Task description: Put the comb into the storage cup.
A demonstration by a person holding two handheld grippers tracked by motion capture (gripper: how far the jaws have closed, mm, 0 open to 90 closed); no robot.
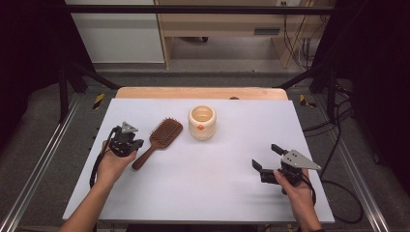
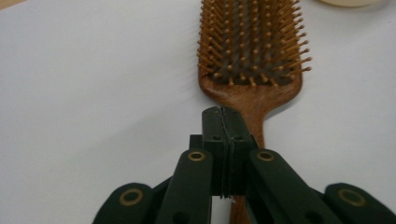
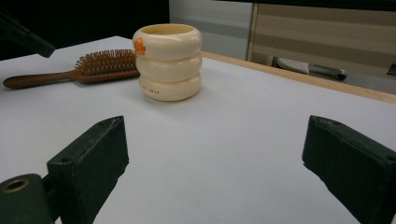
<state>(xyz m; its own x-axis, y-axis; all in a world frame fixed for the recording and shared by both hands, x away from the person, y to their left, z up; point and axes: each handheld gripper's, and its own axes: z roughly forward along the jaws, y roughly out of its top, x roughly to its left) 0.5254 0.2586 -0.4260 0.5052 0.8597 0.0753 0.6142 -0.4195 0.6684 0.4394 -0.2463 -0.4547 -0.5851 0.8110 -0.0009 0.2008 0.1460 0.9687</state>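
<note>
The left gripper [image 1: 131,143] hovers with its jaws pressed together and nothing between them, just above the handle of the hairbrush [image 1: 159,137]. The brush lies flat on the white table [image 1: 203,188], bristles up, at nine o'clock from the cream cup [image 1: 201,122]. The right gripper [image 1: 267,158] rests at four o'clock, jaws wide apart.

Even overhead light on the white table [image 1: 203,183] (dark surroundings), soft faint shadows; the close tongs look slightly blurred.
</note>
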